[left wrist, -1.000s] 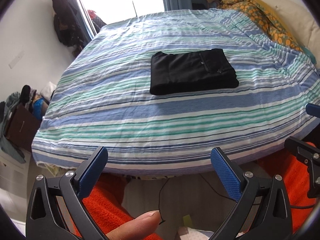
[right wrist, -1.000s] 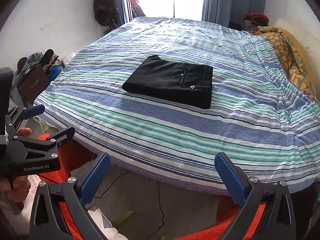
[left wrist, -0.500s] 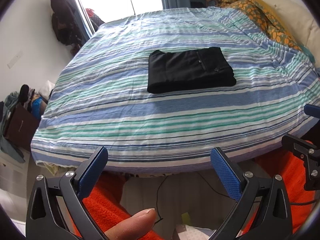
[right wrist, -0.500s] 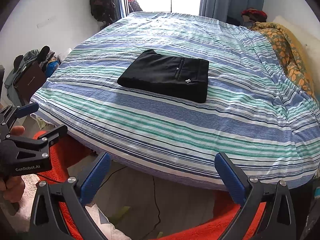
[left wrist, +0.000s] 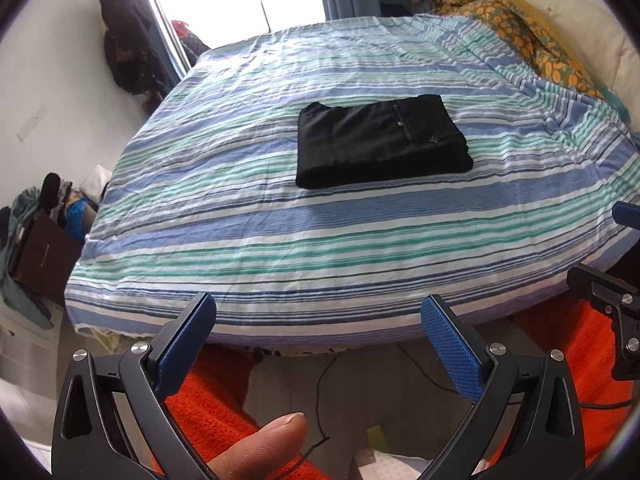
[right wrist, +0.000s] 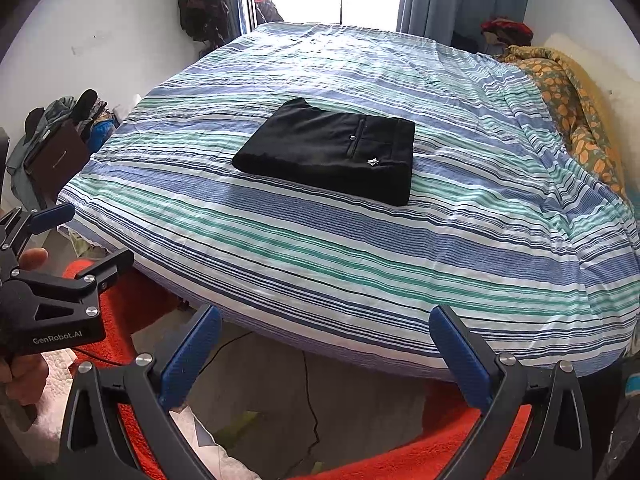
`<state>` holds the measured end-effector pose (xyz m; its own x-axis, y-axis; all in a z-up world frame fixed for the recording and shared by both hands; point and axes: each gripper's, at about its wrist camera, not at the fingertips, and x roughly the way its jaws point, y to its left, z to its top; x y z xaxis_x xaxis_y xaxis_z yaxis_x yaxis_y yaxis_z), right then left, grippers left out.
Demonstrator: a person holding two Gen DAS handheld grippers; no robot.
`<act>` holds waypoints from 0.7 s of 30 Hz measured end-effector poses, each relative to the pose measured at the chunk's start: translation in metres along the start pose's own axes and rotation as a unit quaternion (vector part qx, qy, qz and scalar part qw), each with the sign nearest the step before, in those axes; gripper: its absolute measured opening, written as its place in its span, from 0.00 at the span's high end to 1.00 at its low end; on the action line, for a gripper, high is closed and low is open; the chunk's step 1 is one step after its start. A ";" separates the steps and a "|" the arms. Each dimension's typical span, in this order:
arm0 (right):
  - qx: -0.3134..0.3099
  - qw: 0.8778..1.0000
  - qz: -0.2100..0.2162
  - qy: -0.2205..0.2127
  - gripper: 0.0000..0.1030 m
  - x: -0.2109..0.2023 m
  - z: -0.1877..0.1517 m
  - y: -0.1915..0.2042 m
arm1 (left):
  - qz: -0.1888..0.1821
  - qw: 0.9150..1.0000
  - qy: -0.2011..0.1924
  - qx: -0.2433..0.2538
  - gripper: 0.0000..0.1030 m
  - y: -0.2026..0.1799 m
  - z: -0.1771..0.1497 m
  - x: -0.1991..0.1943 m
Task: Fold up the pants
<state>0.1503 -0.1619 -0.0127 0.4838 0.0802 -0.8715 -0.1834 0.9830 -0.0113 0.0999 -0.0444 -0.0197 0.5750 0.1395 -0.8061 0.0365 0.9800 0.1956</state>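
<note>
**Pants folded, both grippers off the bed**

Striped bedding in blue, green and white covers the bed, which fills most of both views, with a bright window and curtains behind it and an orange patterned blanket bunched at the far right. Our pants lie near the middle of the bed as a compact black rectangle, layers stacked, a pocket with its small button facing up and edges fairly square.

We hold the left gripper below the near edge of the mattress, its blue fingers spread wide with nothing between them. Our right gripper sits the same way, released and empty, well apart from the pants. A red rug shows on the floor beneath both tools.

We judge the folding itself to be finished, so the step in hand looks like the end of the task. If anything remains, our next move would only call for reaching back over the bed to press the top layer flat or square a corner, taking care not to drag the stack apart.
</note>
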 end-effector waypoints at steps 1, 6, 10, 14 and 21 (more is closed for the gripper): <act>-0.001 1.000 -0.002 -0.002 0.00 -0.001 0.000 0.001 | -0.001 1.000 -0.001 0.000 0.01 0.000 0.000 -0.001; -0.007 1.000 -0.009 -0.007 0.00 -0.007 0.001 0.004 | -0.001 1.000 -0.002 0.002 0.01 0.000 0.000 -0.002; -0.008 1.000 -0.013 -0.010 0.00 -0.009 0.002 0.004 | -0.002 1.000 -0.005 0.001 0.01 -0.001 0.000 -0.004; -0.006 1.000 -0.014 -0.008 0.00 -0.007 0.002 0.001 | -0.001 1.000 -0.005 0.001 0.01 -0.003 0.001 -0.004; -0.003 1.000 -0.012 -0.011 0.00 -0.007 0.002 0.000 | 0.005 1.000 -0.008 0.002 0.01 -0.005 0.001 -0.005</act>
<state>0.1487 -0.1618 -0.0055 0.5076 0.0598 -0.8595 -0.1764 0.9837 -0.0357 0.0975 -0.0498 -0.0157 0.5886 0.1460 -0.7951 0.0345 0.9781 0.2051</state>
